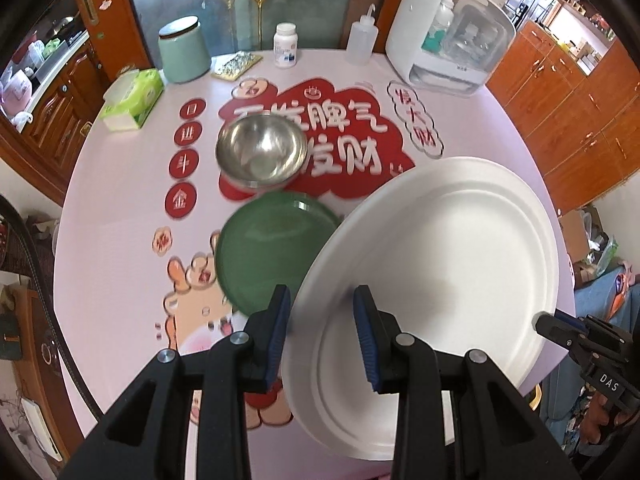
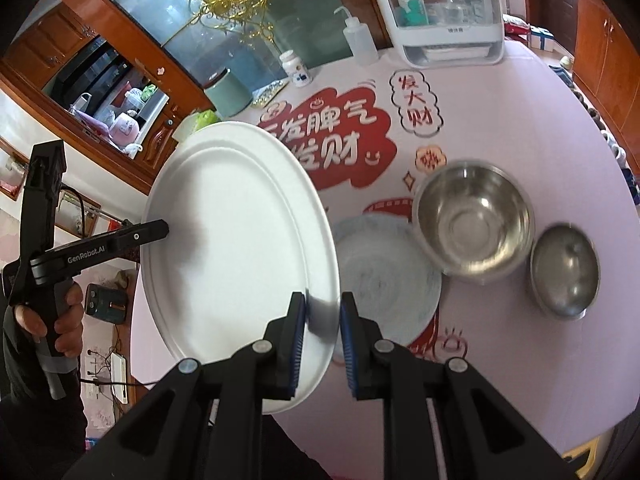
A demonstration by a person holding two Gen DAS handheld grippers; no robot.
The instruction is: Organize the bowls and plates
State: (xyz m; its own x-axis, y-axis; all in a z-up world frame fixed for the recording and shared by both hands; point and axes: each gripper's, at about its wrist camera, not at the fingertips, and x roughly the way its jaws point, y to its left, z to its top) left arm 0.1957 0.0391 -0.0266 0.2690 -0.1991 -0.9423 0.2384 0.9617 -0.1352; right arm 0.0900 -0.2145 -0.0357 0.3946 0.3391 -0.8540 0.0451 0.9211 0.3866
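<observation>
A large white plate (image 1: 440, 264) is held tilted above the pink table; it also shows in the right wrist view (image 2: 236, 240). My left gripper (image 1: 322, 332) straddles its left rim, fingers apart. My right gripper (image 2: 323, 340) straddles its right rim, fingers apart, the plate edge between them; it shows at the far right of the left wrist view (image 1: 560, 326). A green plate (image 1: 272, 256) lies flat with a steel bowl (image 1: 262, 152) behind it. In the right wrist view a pale marbled plate (image 2: 392, 280), a large steel bowl (image 2: 474, 220) and a small steel bowl (image 2: 566, 272) sit on the table.
At the table's far edge stand a white dispenser cabinet (image 1: 448, 32), a squeeze bottle (image 1: 362, 38), a pill bottle (image 1: 286, 46), a mint canister (image 1: 184, 50) and a tissue pack (image 1: 132, 98). Wooden cabinets surround the table.
</observation>
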